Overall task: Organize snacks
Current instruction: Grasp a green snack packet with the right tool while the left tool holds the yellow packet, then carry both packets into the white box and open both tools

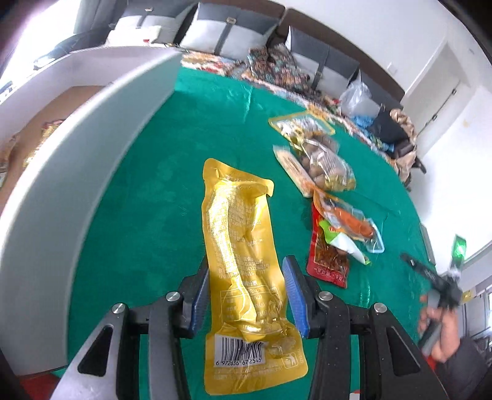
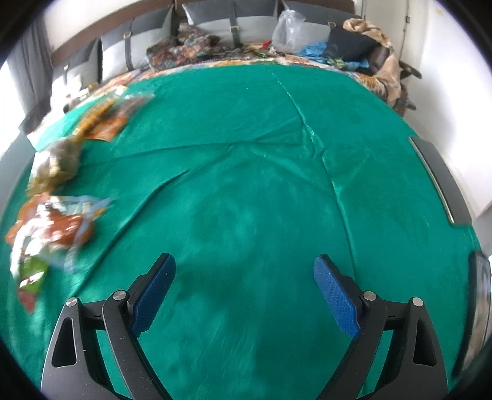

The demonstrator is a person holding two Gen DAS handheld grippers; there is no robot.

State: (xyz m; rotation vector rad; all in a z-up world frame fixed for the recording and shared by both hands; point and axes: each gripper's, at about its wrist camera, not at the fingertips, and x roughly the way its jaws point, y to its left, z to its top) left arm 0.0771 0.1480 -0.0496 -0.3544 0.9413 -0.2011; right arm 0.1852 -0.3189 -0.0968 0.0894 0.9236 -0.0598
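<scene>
A green cloth (image 2: 246, 184) covers the bed; a grey bin (image 1: 77, 184) at left holds packets. A yellow packet (image 1: 246, 261) is pinched by the left gripper (image 1: 246, 295); the right gripper (image 2: 244, 292) is spread.

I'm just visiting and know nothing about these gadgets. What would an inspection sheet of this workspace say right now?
Surface: green cloth, creased, covering the table.
Job's things: long yellow snack pack held in the left gripper; nut bags and an orange and red packet pile lying on the cloth; more packets inside the grey bin.
Clutter: clear plastic bag and bedding beyond the table.
Grippers: left jaws closed on the yellow pack; right gripper open, empty, over bare cloth.
Cables: nothing seen.
Surroundings: grey cushions, white walls.
</scene>
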